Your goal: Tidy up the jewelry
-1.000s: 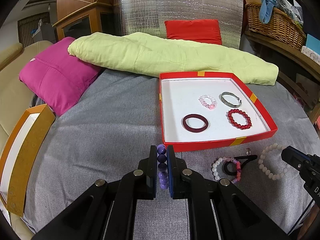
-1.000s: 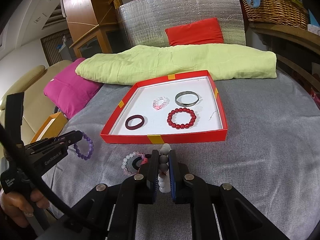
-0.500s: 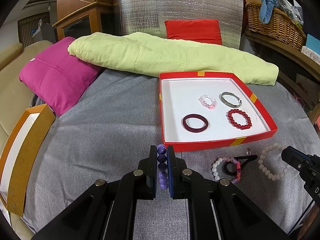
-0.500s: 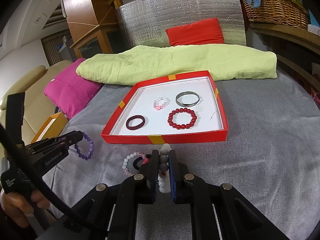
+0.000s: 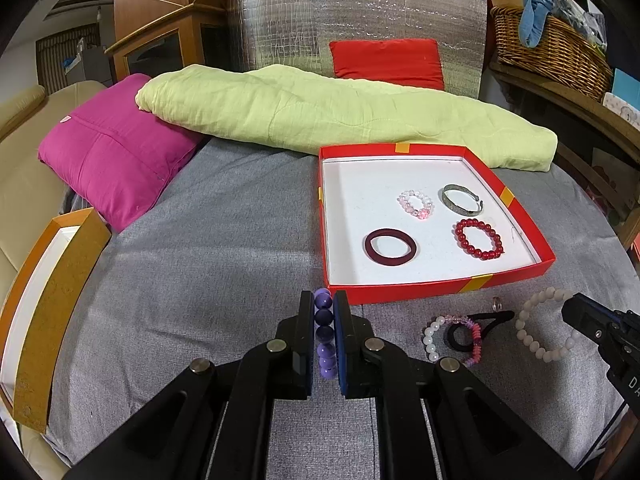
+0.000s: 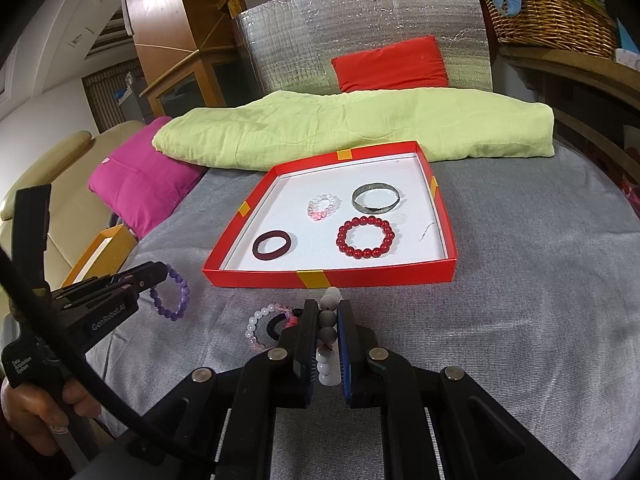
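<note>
My left gripper (image 5: pixel 323 312) is shut on a purple bead bracelet (image 5: pixel 324 332), held above the grey cloth just in front of the red tray (image 5: pixel 432 288); it also shows in the right wrist view (image 6: pixel 170 296). My right gripper (image 6: pixel 329 320) is shut on a white bead bracelet (image 6: pixel 327 344), also seen in the left wrist view (image 5: pixel 540 330). The tray holds a dark red band (image 5: pixel 390 247), a red bead bracelet (image 5: pixel 479 239), a pink bead bracelet (image 5: pixel 416 204) and a silver bangle (image 5: pixel 462 200). A white-and-pink bracelet (image 5: pixel 432 338) and a black hair tie (image 5: pixel 460 336) lie on the cloth.
A small ring (image 5: pixel 497 303) lies near the tray's front. A yellow-green folded blanket (image 5: pixel 320 108) lies behind the tray, a magenta cushion (image 5: pixel 112 148) at the left. An orange box (image 5: pixel 44 300) stands at the left edge. A wicker basket (image 5: pixel 552 48) sits on a shelf at right.
</note>
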The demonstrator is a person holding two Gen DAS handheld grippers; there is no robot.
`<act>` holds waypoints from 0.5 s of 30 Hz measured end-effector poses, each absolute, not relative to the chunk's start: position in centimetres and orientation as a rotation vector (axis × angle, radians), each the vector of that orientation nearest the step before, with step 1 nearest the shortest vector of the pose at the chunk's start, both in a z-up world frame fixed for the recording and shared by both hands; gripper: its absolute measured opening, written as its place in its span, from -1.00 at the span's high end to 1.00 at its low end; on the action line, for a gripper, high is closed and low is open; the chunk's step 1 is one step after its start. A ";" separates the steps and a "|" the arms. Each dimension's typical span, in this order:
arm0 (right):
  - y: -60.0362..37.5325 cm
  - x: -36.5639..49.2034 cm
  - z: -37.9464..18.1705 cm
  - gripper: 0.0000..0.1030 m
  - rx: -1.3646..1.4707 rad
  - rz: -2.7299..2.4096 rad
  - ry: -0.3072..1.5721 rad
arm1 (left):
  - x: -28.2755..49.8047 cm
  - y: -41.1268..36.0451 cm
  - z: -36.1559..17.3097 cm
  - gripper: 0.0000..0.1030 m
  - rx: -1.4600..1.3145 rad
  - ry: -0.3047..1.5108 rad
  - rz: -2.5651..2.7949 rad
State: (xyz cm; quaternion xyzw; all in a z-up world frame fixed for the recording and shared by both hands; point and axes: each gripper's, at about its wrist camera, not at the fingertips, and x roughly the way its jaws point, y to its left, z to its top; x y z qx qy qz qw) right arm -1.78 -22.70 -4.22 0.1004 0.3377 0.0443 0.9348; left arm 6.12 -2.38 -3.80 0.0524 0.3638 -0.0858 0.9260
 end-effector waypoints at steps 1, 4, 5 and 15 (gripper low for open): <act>-22.7 -1.8 -4.2 0.80 0.206 0.091 0.691 | 6.1 -2.4 -3.8 0.81 0.107 0.747 -0.175; -22.7 -1.8 -4.2 0.80 0.207 0.088 0.691 | 6.1 -2.3 -3.7 0.81 0.104 0.745 -0.175; -22.7 -1.8 -4.2 0.81 0.207 0.089 0.691 | 6.1 -2.3 -3.8 0.81 0.102 0.746 -0.176; -22.6 -1.5 -4.2 0.80 0.210 0.090 0.692 | 6.2 -2.3 -3.6 0.81 0.097 0.741 -0.180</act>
